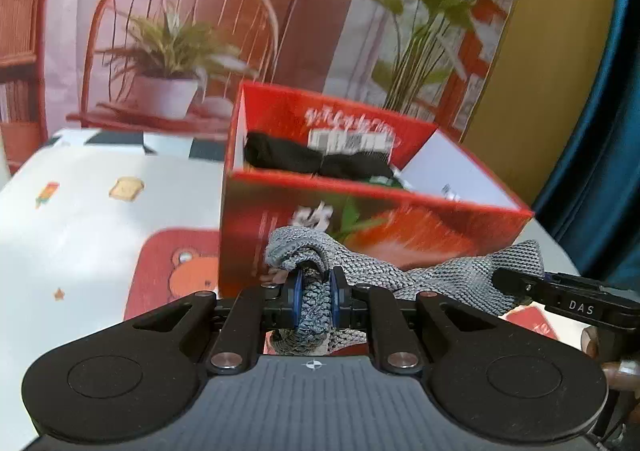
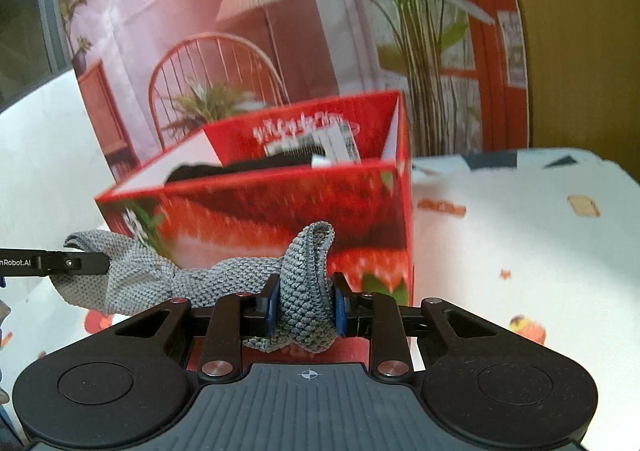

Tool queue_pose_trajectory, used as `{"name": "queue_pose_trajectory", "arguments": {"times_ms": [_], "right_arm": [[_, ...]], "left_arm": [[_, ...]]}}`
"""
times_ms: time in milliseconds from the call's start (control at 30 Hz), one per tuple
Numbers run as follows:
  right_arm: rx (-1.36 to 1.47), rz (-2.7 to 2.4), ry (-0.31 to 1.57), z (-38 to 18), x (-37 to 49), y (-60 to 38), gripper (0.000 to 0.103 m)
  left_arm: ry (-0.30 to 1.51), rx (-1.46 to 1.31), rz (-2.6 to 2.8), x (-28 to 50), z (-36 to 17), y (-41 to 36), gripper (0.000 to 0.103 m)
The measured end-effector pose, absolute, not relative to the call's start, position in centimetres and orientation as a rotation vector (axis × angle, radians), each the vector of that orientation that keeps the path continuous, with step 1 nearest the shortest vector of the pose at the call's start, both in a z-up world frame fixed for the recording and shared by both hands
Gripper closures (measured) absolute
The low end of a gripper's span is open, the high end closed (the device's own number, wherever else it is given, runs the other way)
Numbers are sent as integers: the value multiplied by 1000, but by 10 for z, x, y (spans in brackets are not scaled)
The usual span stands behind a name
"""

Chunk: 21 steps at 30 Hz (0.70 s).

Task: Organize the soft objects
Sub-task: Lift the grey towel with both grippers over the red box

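Note:
A grey knitted cloth (image 1: 400,275) hangs stretched between my two grippers, just in front of a red open-top box (image 1: 360,219). My left gripper (image 1: 315,291) is shut on one bunched end of the cloth. My right gripper (image 2: 305,301) is shut on the other end (image 2: 308,279); it also shows at the right in the left wrist view (image 1: 516,283). The left gripper shows at the left in the right wrist view (image 2: 80,263). The box (image 2: 280,211) holds black soft items (image 1: 288,157) and a white tag.
The box stands on a white tablecloth (image 1: 80,219) with small cartoon prints and a red bear mat (image 1: 180,271). Behind is a printed backdrop (image 1: 180,31) of a chair and plants. A blue curtain (image 1: 608,131) hangs at the right.

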State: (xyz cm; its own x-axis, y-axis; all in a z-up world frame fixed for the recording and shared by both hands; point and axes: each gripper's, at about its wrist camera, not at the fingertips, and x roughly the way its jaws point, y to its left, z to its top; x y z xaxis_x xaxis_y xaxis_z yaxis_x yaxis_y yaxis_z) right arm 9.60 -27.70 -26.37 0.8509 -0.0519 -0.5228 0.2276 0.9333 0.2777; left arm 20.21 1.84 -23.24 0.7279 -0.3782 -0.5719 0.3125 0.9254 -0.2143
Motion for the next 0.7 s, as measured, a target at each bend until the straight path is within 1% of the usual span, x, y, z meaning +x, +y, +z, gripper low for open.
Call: {"name": "queue_pose_trajectory", "arguments": {"times_ms": [300, 700], "right_arm": [[331, -143, 441, -223, 85, -279, 79], [295, -141, 367, -186, 90, -285, 80]], "left_arm": [[559, -103, -406, 188, -195, 17, 88], [497, -76, -418, 197, -167, 11, 88]]}}
